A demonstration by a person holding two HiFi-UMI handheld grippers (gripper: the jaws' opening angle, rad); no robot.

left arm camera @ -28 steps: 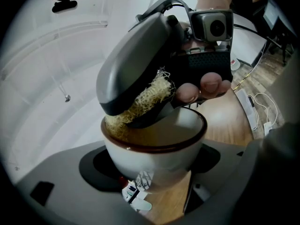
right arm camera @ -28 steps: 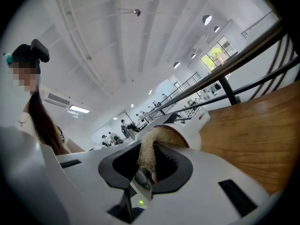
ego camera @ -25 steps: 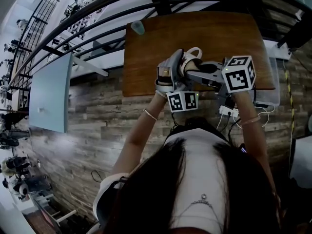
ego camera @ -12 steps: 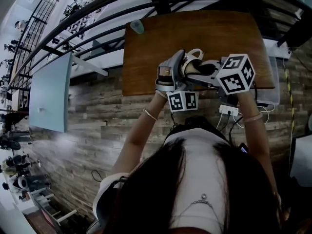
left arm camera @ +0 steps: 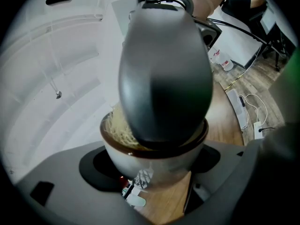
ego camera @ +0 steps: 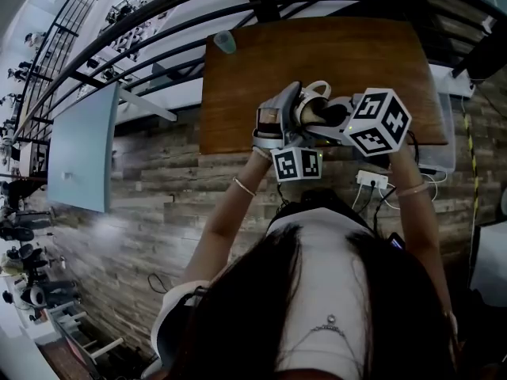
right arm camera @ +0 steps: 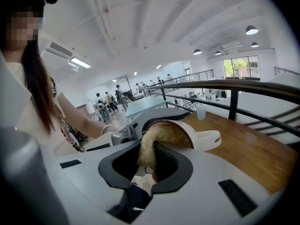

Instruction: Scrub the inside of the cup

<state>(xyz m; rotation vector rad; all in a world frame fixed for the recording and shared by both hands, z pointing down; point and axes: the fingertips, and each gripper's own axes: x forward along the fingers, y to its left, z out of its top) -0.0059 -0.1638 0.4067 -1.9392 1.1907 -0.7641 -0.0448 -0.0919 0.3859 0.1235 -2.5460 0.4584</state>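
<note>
A white cup point(ego camera: 315, 93) with a brown inside is held above the wooden table, its mouth turned toward the right gripper. My left gripper point(ego camera: 291, 111) is shut on the cup's body point(left arm camera: 154, 165), one jaw on each side. My right gripper point(ego camera: 326, 119) is shut on a straw-coloured fibrous scrubber point(right arm camera: 149, 146). The scrubber's far end sits inside the cup's mouth point(right arm camera: 180, 128), and its fibres point(left arm camera: 118, 128) press against the inner wall. In the left gripper view the right gripper's grey body point(left arm camera: 164, 74) covers most of the cup's opening. The cup's handle point(right arm camera: 210, 138) points right.
The wooden table point(ego camera: 317, 50) lies under both grippers. A small pale-green glass point(ego camera: 225, 43) stands at its far left corner point(right arm camera: 201, 111). A black railing point(right arm camera: 234, 86) runs behind the table. A power strip with cables point(ego camera: 371, 182) lies on the floor at the table's near edge.
The right gripper's marker cube has rolled and shifted slightly left toward the cup. The left gripper and the cup have stayed almost still.
</note>
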